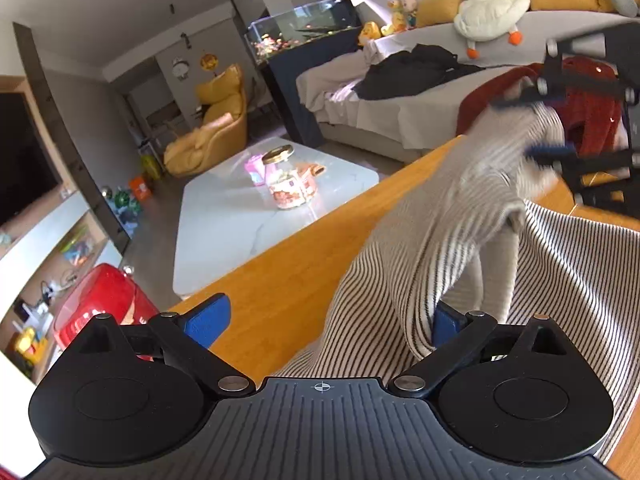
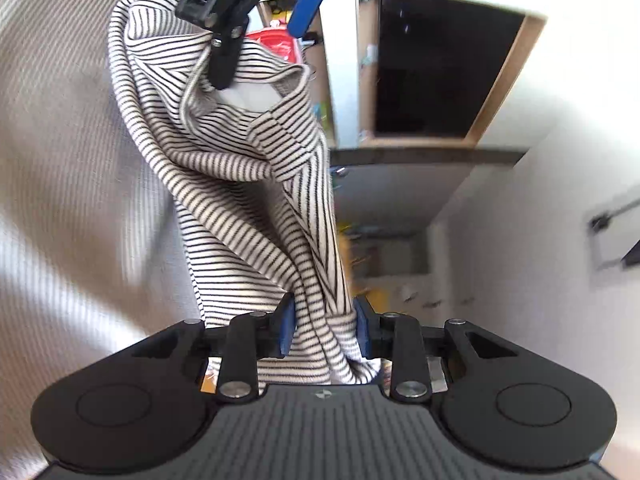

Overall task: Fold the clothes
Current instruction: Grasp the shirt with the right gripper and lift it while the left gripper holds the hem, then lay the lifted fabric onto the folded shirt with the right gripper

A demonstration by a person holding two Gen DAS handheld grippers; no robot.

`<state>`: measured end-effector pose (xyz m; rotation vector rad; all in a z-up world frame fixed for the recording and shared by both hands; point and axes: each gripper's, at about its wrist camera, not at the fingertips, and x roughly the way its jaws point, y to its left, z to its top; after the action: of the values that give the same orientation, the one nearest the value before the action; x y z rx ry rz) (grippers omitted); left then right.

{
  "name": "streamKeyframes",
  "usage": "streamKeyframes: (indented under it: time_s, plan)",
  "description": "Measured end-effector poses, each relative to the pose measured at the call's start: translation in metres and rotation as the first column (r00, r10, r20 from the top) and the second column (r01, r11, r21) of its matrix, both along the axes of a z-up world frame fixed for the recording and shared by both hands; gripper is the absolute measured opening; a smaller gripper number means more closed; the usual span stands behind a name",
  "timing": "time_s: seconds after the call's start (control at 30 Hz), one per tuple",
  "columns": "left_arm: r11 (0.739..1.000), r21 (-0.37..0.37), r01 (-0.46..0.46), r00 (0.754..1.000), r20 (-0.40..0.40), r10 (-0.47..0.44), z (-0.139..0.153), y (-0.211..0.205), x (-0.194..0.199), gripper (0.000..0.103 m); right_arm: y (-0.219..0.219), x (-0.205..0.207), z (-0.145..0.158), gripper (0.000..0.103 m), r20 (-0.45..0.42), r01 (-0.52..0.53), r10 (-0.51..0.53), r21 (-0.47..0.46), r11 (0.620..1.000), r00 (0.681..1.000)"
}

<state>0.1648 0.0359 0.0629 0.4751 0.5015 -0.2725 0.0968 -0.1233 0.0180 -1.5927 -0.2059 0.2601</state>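
Right jaws pinching striped shirt, left jaws wide, wooden table only in left view.

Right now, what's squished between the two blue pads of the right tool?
A bunch of the striped shirt sits between the right tool's pads, which press on it. The right wrist view shows this.

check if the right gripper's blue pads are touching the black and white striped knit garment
Touching. The right wrist view shows the striped garment bunched between the right gripper, with both blue pads pressed against the fabric.
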Motion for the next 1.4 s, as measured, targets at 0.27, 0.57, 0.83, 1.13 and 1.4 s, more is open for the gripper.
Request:
streamKeyframes:
  time_s: [0.27,0.57,0.83,1.13,1.4]
  plan:
    - [0.993,-0.117,0.002,0.995,-0.097,-0.013,-0.004,0.025,-0.020,0.101,-0.030,-0.022,-0.020,0.031,-0.450,0.205,-0.121,0.143,0.968,0.885]
    - [0.821,-0.554,-0.137,0.938,-0.338,-0.072,-0.002,0.090,-0.053,0.102,-0.124,-0.008,0.069,0.060,-0.785,0.666,0.194,0.607,0.434,0.589]
    - [0.525,-0.762,-0.379,0.856,-0.504,-0.114,-0.048,0.117,-0.005,0.102,-0.163,0.033,0.059,0.061,-0.756,0.768,0.328,0.629,0.124,0.566]
    - [0.556,-0.757,-0.342,0.912,-0.411,0.000,-0.010,0.127,0.021,0.028,-0.147,0.040,0.069,0.061,-0.725,0.743,0.341,0.662,0.101,0.599]
    - [0.602,-0.685,-0.411,0.891,-0.442,0.104,-0.015,0.155,0.001,0.029,-0.127,0.056,0.074,0.058,-0.731,0.786,0.407,0.617,0.049,0.548]
